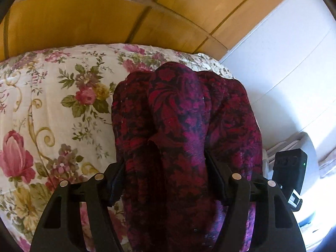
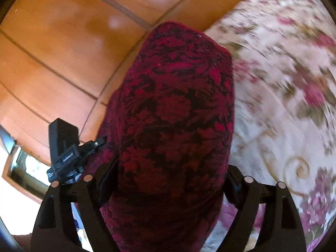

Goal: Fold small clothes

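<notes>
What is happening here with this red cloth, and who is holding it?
A person holds a gripper in each hand. The left gripper and the right gripper both grip a bunched dark red patterned cloth, carried above a bed with a floral cover. The cloth is not yet laid flat or folded. A wooden wardrobe stands behind the bed.

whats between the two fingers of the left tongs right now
A thick bunch of the dark red patterned garment fills the gap between the left tongs, seen in the left wrist view.
</notes>
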`<state>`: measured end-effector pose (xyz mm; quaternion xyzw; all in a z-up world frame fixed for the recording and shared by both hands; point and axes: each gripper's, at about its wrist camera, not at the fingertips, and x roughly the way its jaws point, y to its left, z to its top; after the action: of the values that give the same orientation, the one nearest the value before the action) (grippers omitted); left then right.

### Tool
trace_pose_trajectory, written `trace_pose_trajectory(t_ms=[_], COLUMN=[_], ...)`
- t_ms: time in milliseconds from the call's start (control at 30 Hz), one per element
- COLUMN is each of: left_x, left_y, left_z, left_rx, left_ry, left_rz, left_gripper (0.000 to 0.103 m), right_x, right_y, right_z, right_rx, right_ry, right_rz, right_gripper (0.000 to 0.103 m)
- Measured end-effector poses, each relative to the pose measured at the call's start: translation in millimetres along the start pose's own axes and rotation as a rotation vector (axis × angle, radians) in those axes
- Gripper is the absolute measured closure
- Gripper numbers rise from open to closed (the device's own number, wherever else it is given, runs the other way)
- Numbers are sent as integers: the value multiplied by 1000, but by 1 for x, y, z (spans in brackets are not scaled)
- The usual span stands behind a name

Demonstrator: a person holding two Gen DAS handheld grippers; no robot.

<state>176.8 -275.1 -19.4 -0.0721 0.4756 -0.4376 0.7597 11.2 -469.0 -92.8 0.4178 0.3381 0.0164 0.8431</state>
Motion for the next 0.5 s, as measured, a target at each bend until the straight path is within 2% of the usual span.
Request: trace_pose_trajectory(t_ms=[100,267,333,400,500], left_x=[-5,-27,-30,-33,-37], left_y=[-8,-9,-14,-20,-24], left_z=[-4,-9,-6,-5,-12], left_rx=[7,61,95,136,188], left_ry=[-33,-81,-99,-105,-112], left_rz=[38,127,161,205,276], left_gripper=[36,36,37,38,38], right_x=[-11,-28,-28,-20,5], right_y=[10,67,91,109,119], right_z=[1,7,20,21,31], right_rx=[-57,-284,-334,-376,-393], right_ry=[-17,-113,-137,-143,-111], right_rz=[-76,-298,-333,-358,-389], right_gripper=[10,11,16,28,37])
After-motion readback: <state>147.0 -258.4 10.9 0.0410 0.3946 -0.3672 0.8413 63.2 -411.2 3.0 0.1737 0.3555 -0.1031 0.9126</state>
